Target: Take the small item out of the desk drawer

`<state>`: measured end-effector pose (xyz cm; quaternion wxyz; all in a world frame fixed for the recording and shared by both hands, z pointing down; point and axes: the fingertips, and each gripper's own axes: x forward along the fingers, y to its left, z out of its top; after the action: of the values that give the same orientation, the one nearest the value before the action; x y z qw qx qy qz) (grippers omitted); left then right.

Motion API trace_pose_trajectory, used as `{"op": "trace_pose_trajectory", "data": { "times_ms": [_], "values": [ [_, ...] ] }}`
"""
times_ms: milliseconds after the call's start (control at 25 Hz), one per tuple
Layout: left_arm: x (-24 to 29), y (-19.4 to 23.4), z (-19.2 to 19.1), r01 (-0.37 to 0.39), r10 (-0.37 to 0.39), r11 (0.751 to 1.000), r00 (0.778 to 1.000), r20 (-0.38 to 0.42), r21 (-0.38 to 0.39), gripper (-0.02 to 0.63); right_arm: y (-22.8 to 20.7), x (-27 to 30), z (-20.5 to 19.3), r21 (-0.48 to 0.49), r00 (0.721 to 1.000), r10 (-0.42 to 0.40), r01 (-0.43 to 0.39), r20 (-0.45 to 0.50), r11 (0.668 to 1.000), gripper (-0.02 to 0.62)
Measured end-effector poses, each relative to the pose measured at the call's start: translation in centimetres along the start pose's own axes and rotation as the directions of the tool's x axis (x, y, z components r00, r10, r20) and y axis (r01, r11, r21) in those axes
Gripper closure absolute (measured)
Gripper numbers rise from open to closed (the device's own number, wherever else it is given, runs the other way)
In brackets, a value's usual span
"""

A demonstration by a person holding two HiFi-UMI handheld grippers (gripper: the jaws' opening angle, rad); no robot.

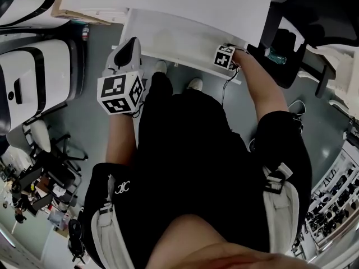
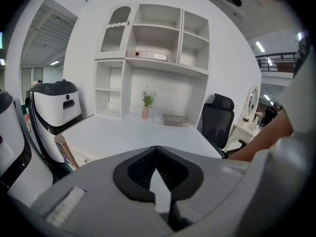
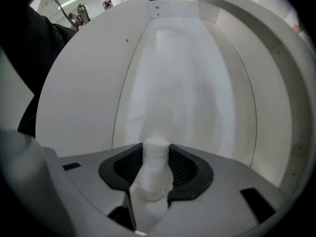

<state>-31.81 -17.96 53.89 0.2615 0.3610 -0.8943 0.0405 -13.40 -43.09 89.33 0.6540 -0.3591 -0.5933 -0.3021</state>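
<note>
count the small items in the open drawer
1: a small white item in the drawer, between the right gripper's jaws. Others may hide beneath the gripper.

An office; white desk (image 2: 123,132), wall shelves (image 2: 153,58), black swivel chair (image 2: 217,117), potted plant (image 2: 147,98).

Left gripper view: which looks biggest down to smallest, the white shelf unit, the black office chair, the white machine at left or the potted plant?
1. shelf unit
2. white machine, though it stands nearer the camera, so its lead over the office chair is unsure
3. office chair
4. potted plant
</note>
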Motion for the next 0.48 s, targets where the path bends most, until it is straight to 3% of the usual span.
{"op": "trace_pose_trajectory", "data": {
  "times_ms": [240, 360, 480],
  "values": [
    [1.2, -0.5, 0.9, 0.031, -0.032, 0.999, 0.999, 0.006, 0.019, 0.594, -0.4, -0.2, 0.3, 0.039, 1.0, 0.026, -0.026, 0.007, 0.999, 0.451],
    [1.4, -0.8, 1.8, 0.058, -0.058, 0.998, 0.998, 0.017, 0.035, 0.592, -0.5, -1.2, 1.2, 0.153, 0.996, 0.027, -0.04, 0.089, 0.987, 0.458],
    [1.8, -0.9, 2.8, 0.087, -0.089, 0.995, 0.996, 0.032, 0.052, 0.594, -0.8, -2.9, 1.9, 0.308, 0.985, 0.007, -0.062, 0.175, 0.949, 0.463]
  ]
}}
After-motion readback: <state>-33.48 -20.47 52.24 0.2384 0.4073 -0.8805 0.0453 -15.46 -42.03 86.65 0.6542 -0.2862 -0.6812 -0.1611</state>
